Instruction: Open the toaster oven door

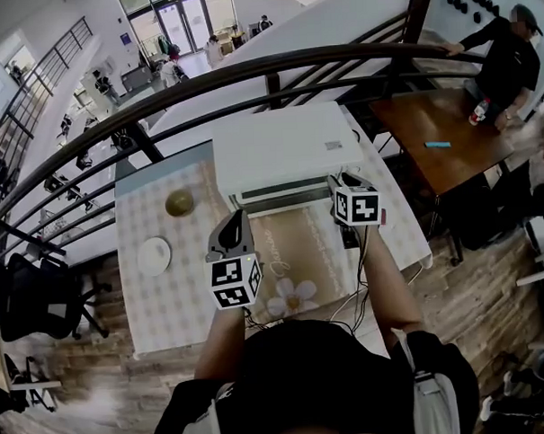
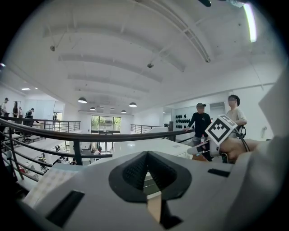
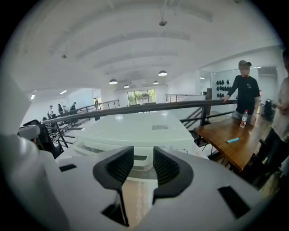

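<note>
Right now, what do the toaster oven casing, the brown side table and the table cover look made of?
toaster oven: white casing, smooth satin finish with soft glare; painted metal or plastic, can't tell which.
brown side table: wood or wood veneer; grain streaks, slight sheen.
table cover: checked cloth or vinyl; matte, lies flat.

White toaster oven [image 1: 282,148], beige checked tablecloth [image 1: 168,306], brown wooden table [image 1: 412,116]

Toaster oven [image 1: 282,148] smooth, glossy; side table [image 1: 423,131] wood.
</note>
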`<state>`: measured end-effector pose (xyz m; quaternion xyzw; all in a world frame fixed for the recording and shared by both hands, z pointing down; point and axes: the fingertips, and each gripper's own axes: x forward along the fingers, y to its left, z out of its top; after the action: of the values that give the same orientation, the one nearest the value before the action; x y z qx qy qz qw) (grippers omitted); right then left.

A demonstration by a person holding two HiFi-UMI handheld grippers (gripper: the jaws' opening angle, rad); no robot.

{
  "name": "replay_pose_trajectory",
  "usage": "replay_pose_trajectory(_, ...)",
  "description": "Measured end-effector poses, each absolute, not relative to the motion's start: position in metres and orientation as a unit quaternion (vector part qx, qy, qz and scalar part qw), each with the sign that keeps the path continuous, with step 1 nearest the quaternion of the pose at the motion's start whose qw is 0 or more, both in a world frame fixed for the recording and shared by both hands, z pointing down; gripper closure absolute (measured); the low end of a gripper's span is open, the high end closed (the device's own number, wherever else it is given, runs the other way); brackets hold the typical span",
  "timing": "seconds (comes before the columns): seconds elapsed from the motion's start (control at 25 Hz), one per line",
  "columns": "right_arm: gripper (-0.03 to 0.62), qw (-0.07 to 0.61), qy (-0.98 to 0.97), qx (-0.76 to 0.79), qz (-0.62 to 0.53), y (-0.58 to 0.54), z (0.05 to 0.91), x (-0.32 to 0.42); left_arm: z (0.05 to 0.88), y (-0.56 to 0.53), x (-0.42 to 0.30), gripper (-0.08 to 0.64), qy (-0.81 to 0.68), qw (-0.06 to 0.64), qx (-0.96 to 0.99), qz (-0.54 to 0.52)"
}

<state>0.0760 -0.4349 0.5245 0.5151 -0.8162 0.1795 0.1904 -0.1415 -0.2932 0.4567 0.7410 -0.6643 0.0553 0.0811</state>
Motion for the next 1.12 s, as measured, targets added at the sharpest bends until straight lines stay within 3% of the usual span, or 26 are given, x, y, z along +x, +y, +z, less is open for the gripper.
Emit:
replay_pose_trajectory(0.56,0.453,0.28,-0.773,0.506,0.263,-0.472,0.565,0.077,0.461,-0.292,-0.164,0.548,-0.679,0.094,0.727,0.05)
replay_pose_trajectory(0.76,0.497,0.31,-0.769,0.48,0.287,-0.473,0.568,0.071,0.46,-0.292,-0.167,0.548,-0.679,0.096,0.726,0.049)
replay_pose_trajectory(1.12,0.499,0.315,-0.777,0.467,0.283,-0.467,0.572,0.072,0.463,-0.292,-0.171,0.548,-0.679,0.098,0.726,0.049)
